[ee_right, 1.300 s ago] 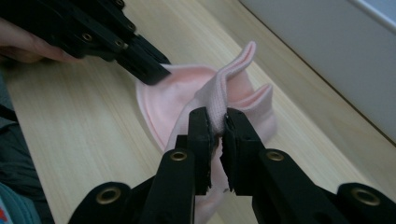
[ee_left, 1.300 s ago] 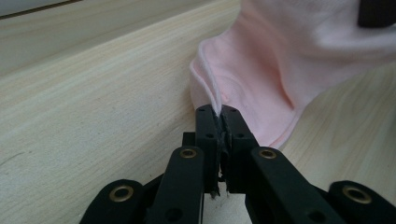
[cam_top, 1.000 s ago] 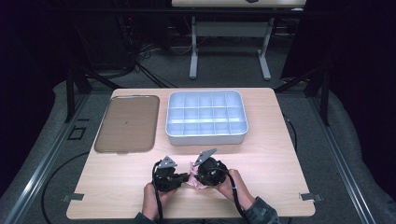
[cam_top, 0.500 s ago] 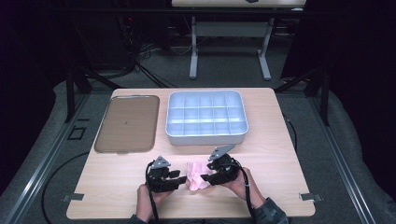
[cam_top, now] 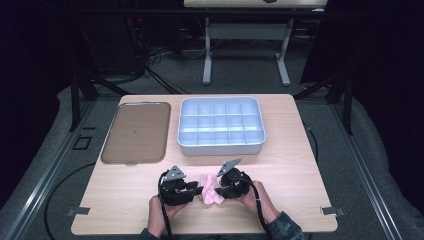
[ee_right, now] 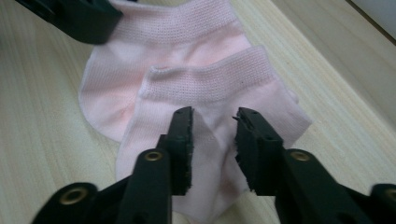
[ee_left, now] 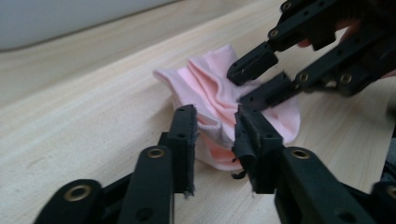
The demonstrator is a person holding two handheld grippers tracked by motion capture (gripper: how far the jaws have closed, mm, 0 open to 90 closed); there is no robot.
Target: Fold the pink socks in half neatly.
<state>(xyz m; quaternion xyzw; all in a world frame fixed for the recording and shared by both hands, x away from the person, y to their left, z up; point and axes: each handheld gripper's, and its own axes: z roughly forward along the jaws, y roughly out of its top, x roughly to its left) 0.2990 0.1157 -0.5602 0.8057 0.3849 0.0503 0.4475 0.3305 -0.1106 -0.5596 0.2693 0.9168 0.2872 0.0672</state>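
Near the tray [cam_top: 221, 147], left gripper [ee_left: 215, 135] pinches the socks [ee_left: 219, 100]; right gripper [ee_right: 214, 140], part-spread, should clamp squarely on fabric

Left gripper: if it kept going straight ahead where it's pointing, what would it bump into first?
The pink socks: the bunched fabric already sits between the left gripper jaws, which have just been closing. Just past them, probably, comes the right gripper, working the same socks from the far side.
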